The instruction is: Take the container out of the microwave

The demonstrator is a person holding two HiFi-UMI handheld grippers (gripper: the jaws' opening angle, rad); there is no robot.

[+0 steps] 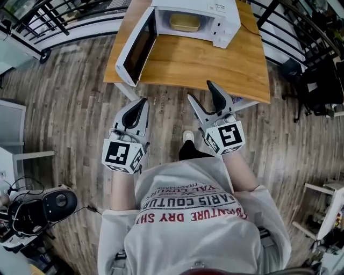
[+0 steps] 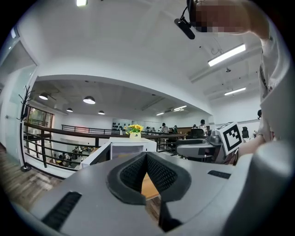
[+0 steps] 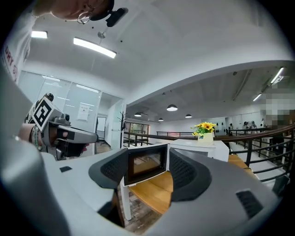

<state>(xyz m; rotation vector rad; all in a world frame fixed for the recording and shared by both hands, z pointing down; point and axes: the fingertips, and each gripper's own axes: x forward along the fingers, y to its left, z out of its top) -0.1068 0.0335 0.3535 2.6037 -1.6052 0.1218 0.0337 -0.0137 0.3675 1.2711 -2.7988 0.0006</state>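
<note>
Facing a tan rectangular container [image 1: 184, 22] inside an open white microwave [image 1: 217, 16]; holding left gripper [image 1: 141, 102] fingers together, right gripper [image 1: 200, 90] fingers wide apart, empty.

container [image 1: 184, 22] in microwave [image 1: 223, 13] — on table [image 1: 215, 70], door [image 1: 137, 48] swung left

Shirt [image 1: 196, 212], just behind left gripper [image 1: 141, 102] and right gripper [image 1: 199, 90]: print is seen upside down. Black outlined letters are read as "COUTUR", cut by folds. Red letters are read as "COUTURE DRY", then "SH". The small line beside them is not made out.

Cubes [image 1: 228, 135] on both grippers: square black-and-white codes are carried, no letters.

Paper sign [image 3: 84, 111], on glass left of right gripper: too small to be read.
</note>
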